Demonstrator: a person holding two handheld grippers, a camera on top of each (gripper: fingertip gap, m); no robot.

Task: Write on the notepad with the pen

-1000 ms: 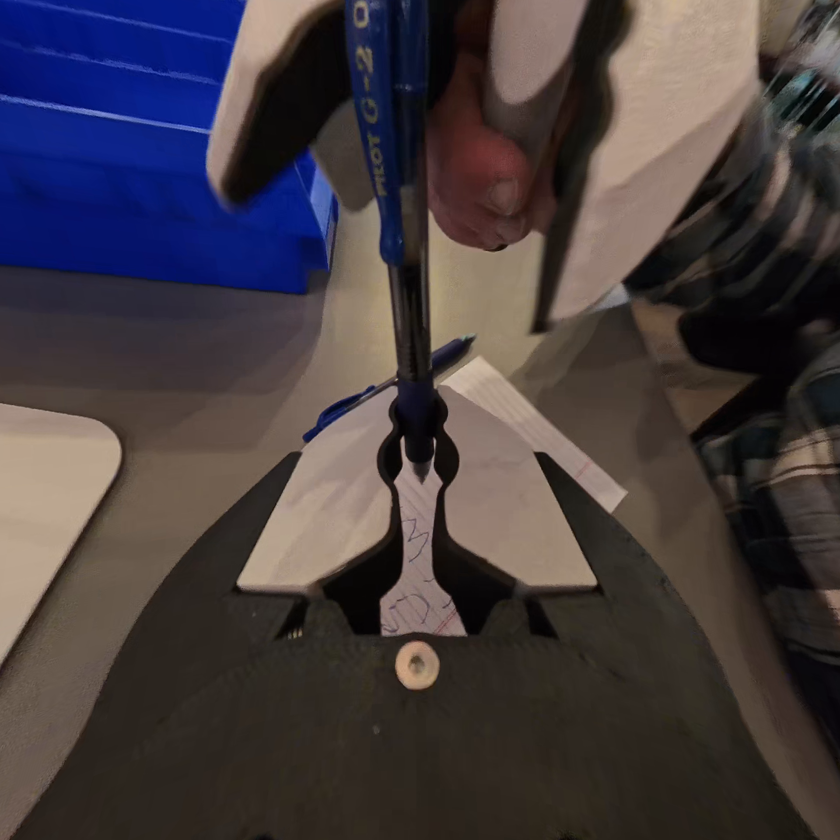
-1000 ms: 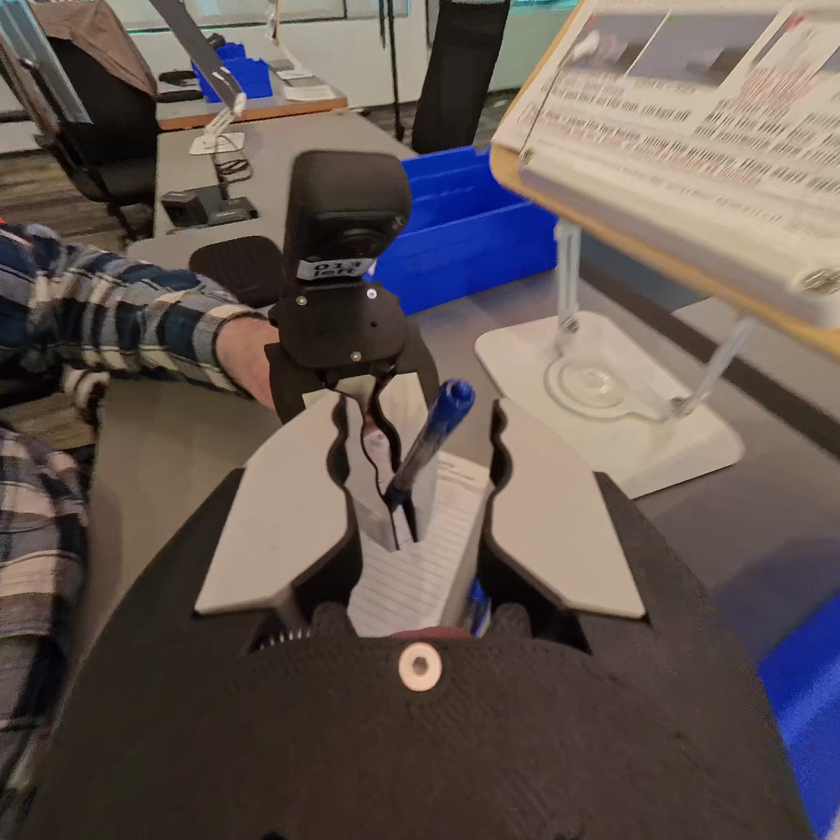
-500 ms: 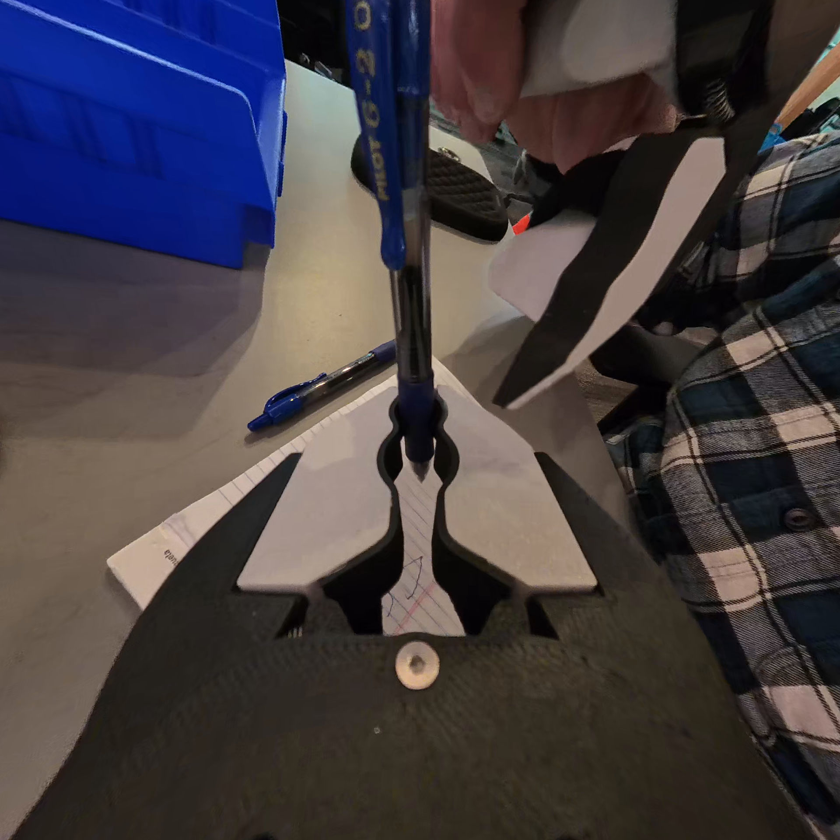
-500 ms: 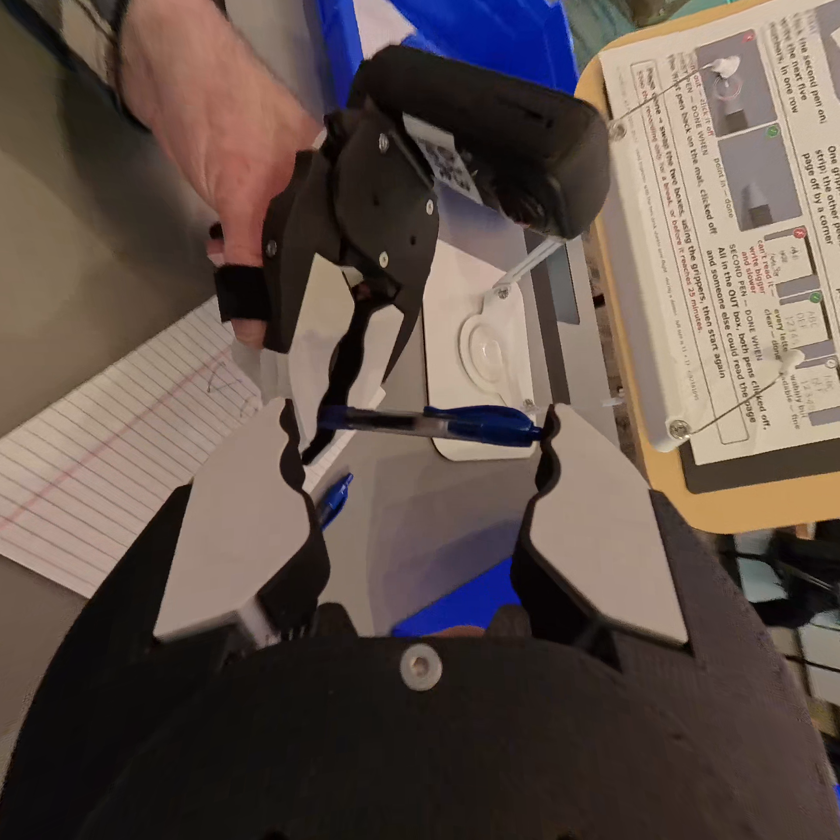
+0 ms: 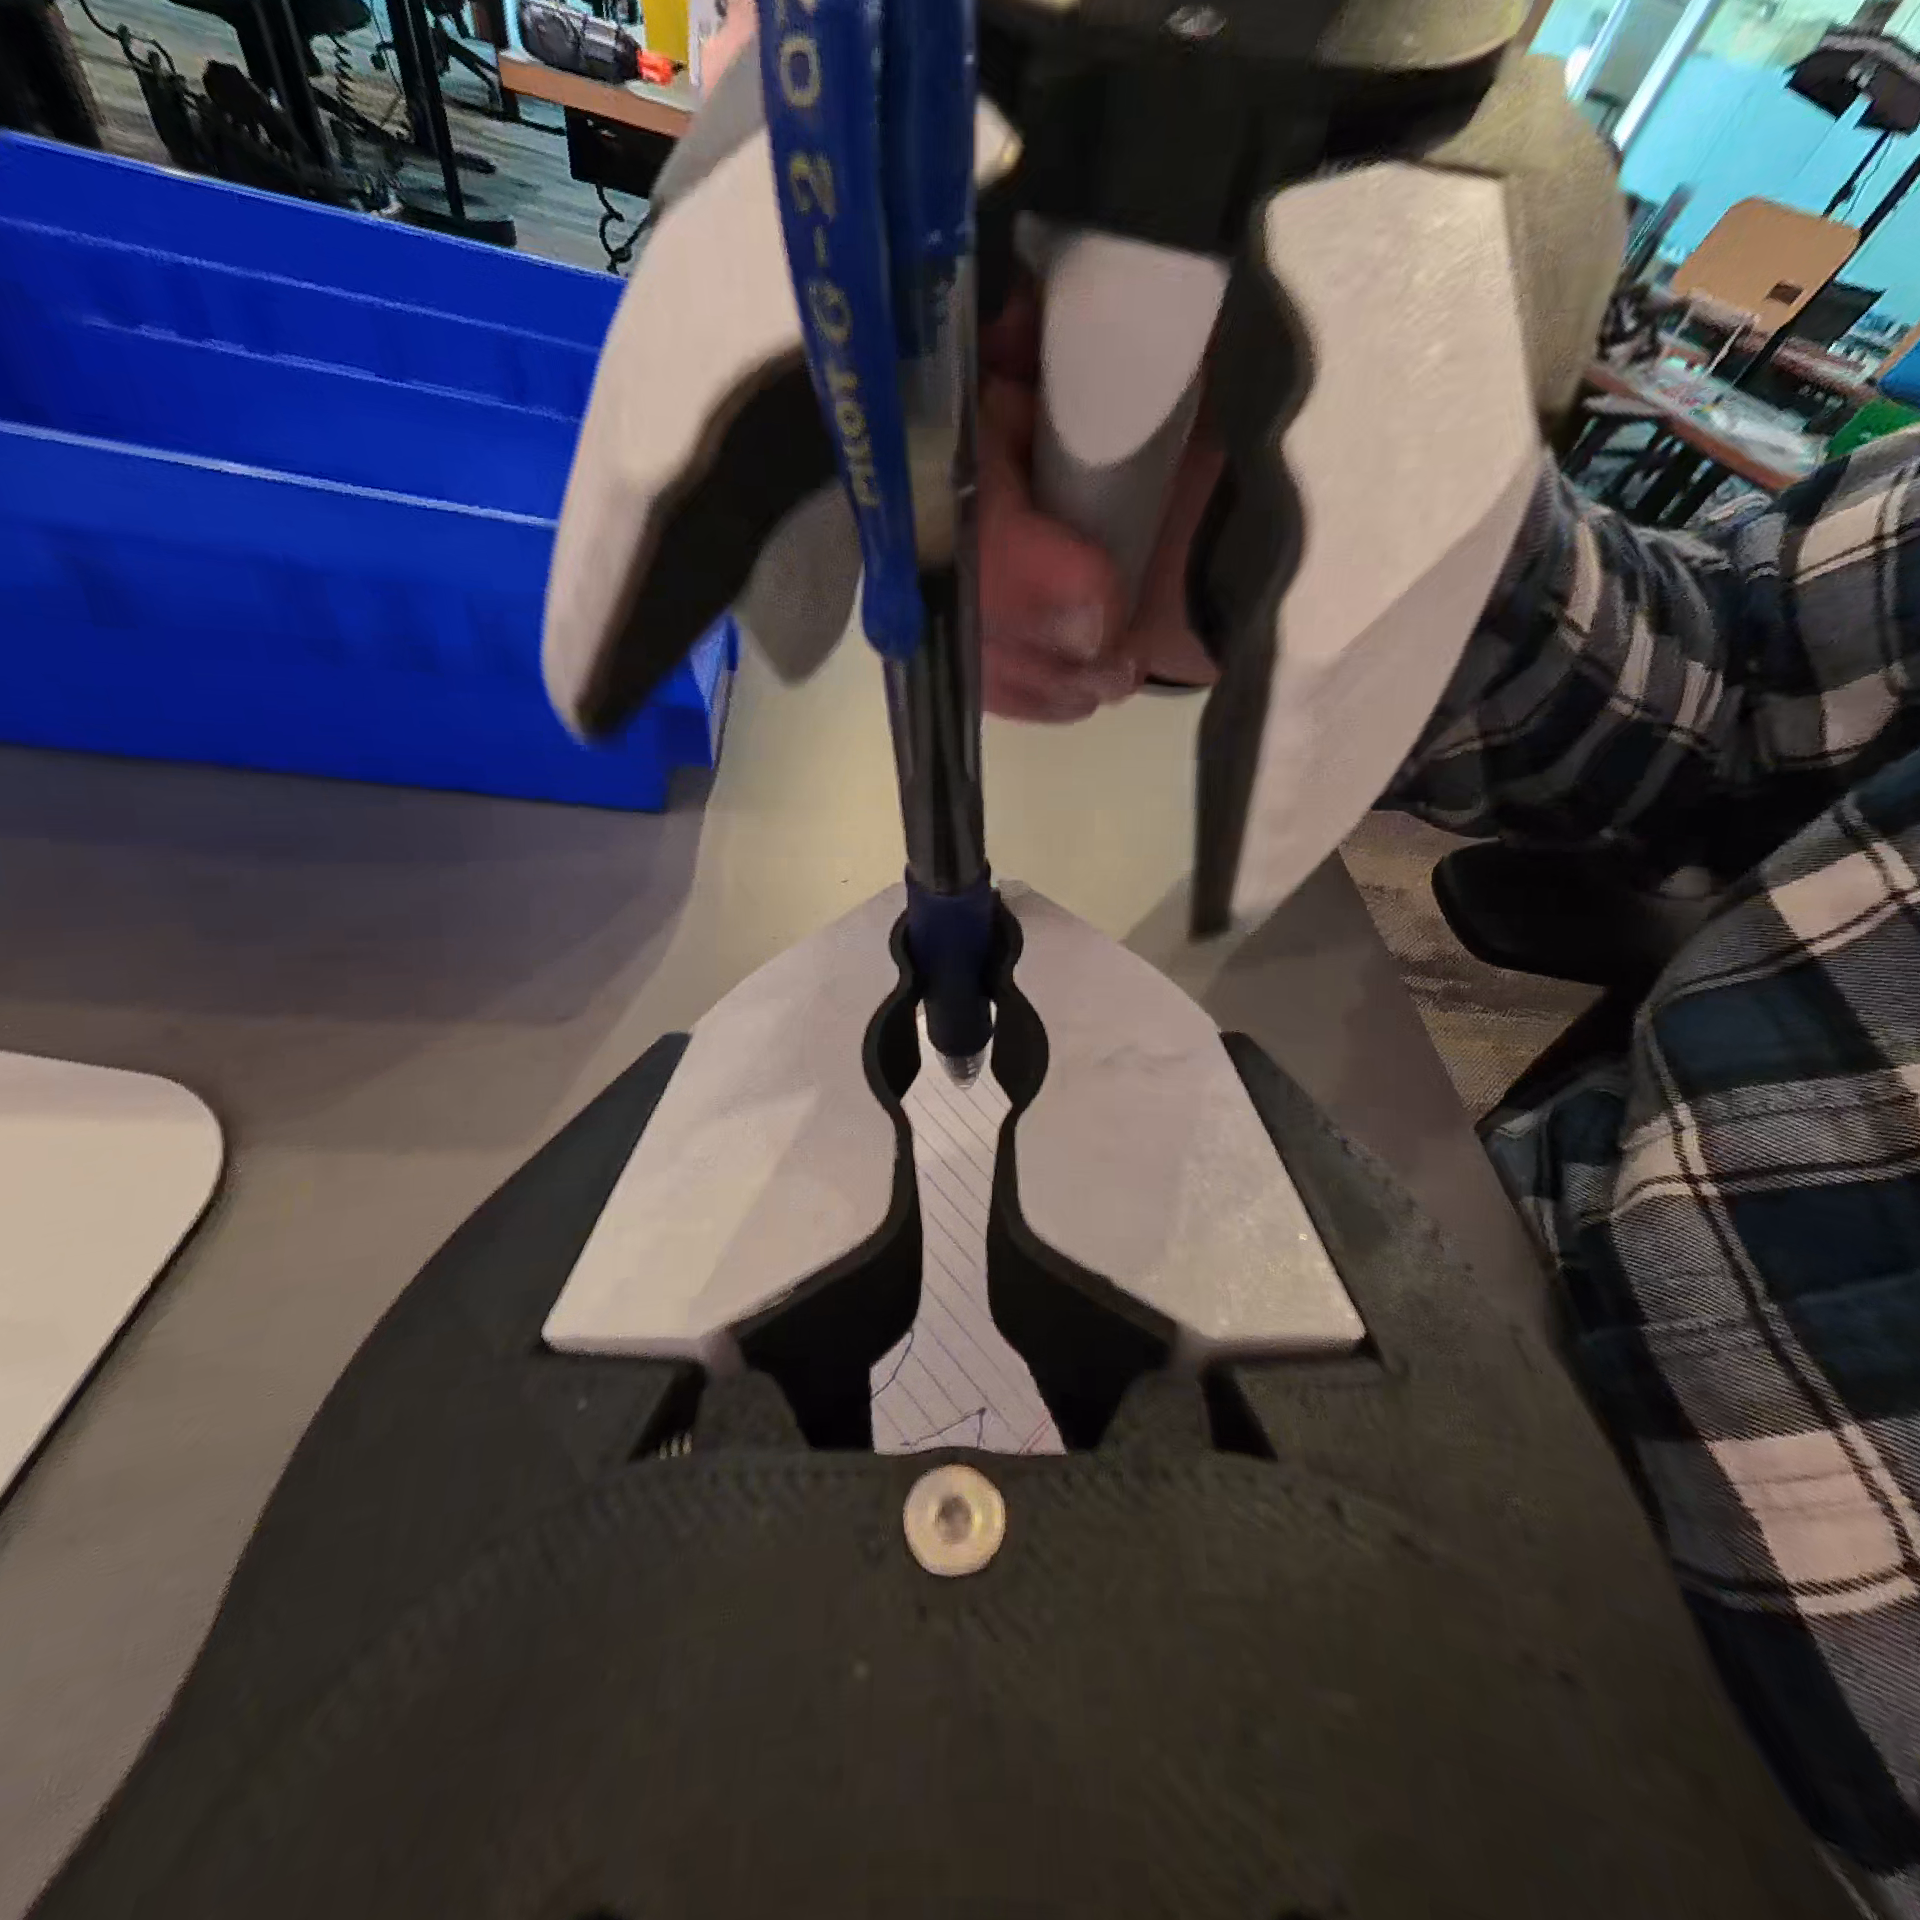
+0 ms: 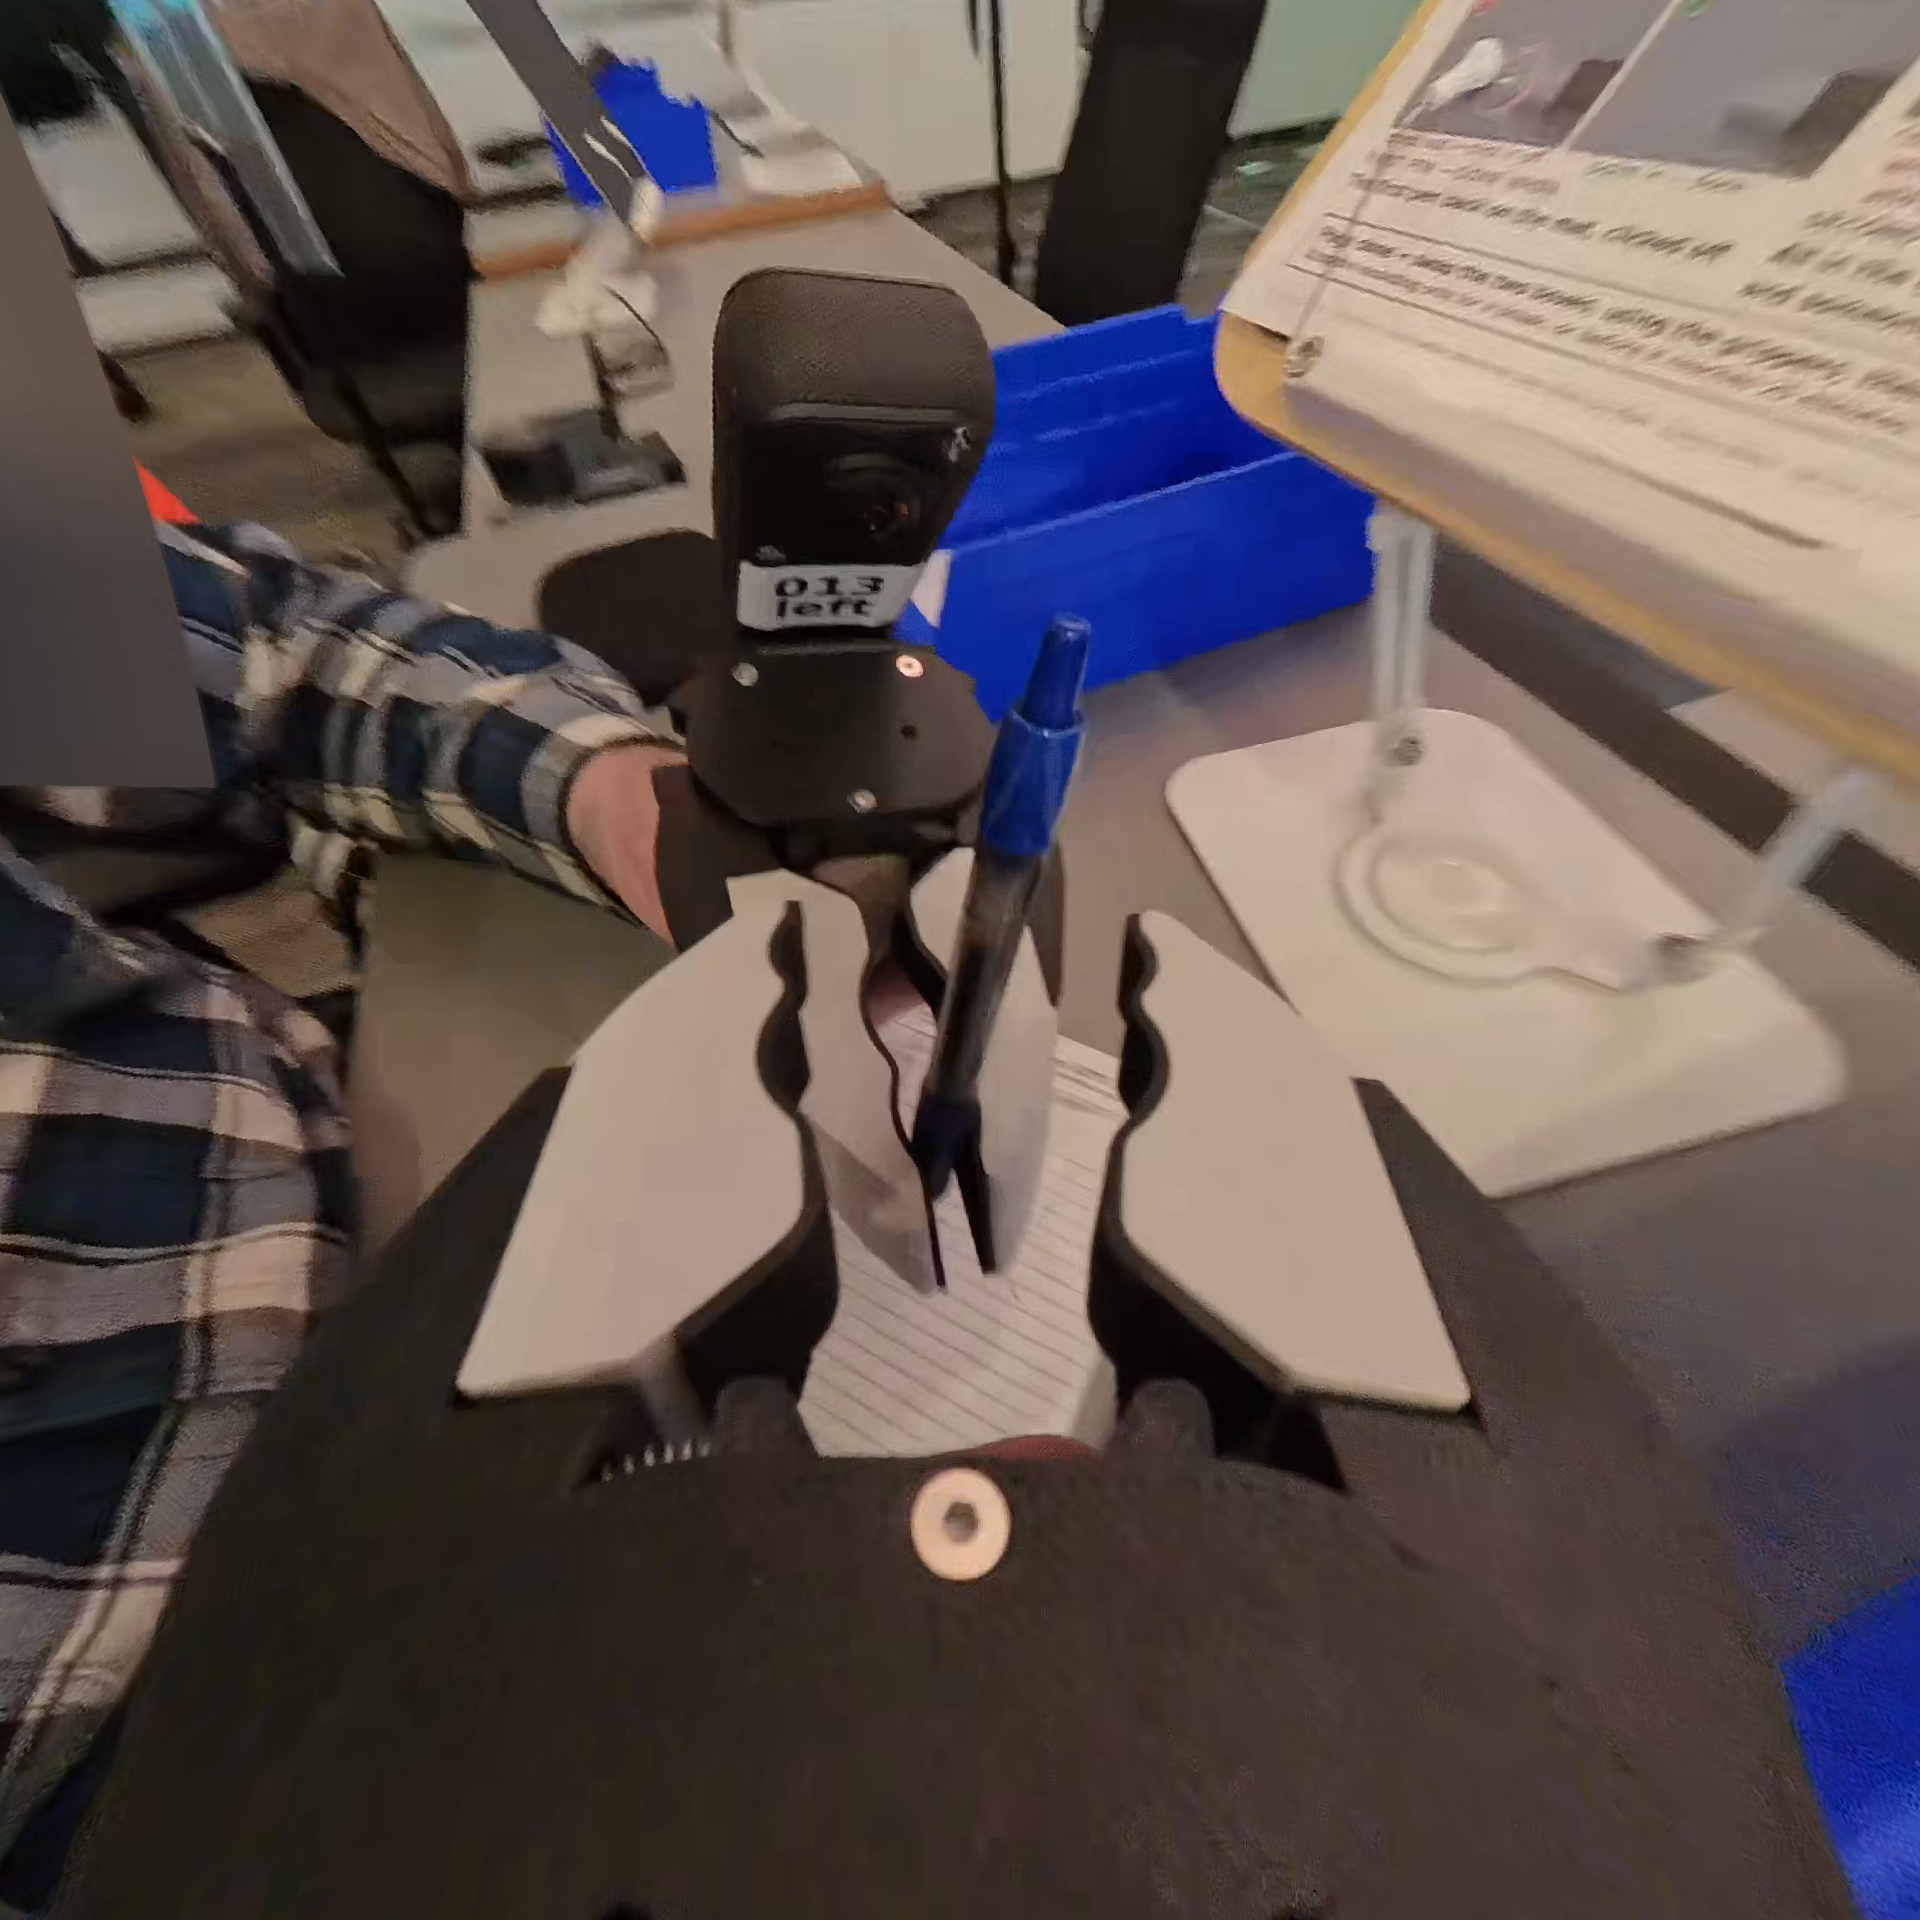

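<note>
The left gripper pinches the pen near its tip, upright over the notepad. The right gripper stands spread, empty. Lower the tip gently; keep the pinch firm and strokes short.

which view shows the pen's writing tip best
The left wrist view: the blue pen is clamped in the left gripper, its metal tip bare just above the lined notepad. The right wrist view shows the barrel and clicker, tip hidden.
</note>
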